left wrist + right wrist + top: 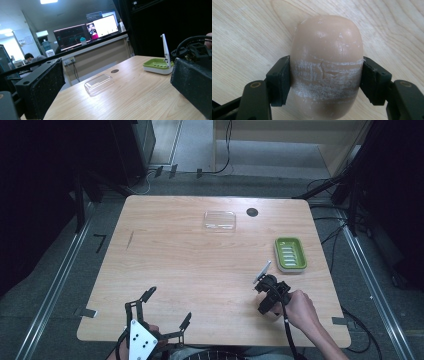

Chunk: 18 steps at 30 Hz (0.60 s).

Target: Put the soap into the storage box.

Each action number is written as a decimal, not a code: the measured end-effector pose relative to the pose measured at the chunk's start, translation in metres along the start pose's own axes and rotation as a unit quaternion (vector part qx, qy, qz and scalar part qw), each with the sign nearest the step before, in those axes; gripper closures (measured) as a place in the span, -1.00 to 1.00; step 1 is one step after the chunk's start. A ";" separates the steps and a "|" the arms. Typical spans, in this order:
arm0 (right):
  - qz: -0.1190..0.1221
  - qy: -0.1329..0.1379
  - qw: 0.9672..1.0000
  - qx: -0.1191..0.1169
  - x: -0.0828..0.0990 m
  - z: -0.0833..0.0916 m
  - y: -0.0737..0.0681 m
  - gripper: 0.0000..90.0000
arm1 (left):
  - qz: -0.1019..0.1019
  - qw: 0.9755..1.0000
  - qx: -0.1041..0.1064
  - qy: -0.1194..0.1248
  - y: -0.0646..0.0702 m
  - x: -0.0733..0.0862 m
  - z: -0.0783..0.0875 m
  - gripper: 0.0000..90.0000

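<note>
Right gripper [325,82] clenched on bar of soap [327,62], soap just over bare wood at near right of table [165,255]. Pads bite low on rounded, flaking sides: soap likely to squirt out or twist if lifted fast. Left gripper [167,312] released, spread wide at near edge. Green soap dish [290,254] far right, clear lid [219,221] far centre. Dim room, monitors [85,32] behind.
</note>
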State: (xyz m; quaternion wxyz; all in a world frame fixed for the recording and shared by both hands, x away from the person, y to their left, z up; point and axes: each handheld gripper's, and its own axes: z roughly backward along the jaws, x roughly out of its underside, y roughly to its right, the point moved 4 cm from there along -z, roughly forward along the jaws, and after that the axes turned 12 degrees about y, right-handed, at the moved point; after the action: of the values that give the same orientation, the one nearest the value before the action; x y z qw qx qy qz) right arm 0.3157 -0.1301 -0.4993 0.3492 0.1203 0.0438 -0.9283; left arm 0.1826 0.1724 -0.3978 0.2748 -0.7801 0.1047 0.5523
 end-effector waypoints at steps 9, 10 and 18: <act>-0.006 -0.013 1.000 0.006 0.005 0.007 0.014 -0.25 | 0.000 1.000 -0.001 -0.001 0.000 0.000 0.000 -1.00; -0.005 -0.011 1.000 0.006 0.006 0.007 0.017 -0.25 | 0.000 1.000 -0.001 -0.001 0.000 0.000 0.000 -1.00; -0.022 -0.017 1.000 0.011 0.012 0.013 0.033 -0.25 | 0.000 1.000 0.000 0.000 0.000 0.000 0.000 -1.00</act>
State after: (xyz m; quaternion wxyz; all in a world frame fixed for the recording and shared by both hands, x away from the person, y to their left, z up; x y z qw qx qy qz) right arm 0.3263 -0.1648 -0.4894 0.3278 0.1073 0.0305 -0.9382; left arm 0.1827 0.1723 -0.3979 0.2744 -0.7801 0.1048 0.5524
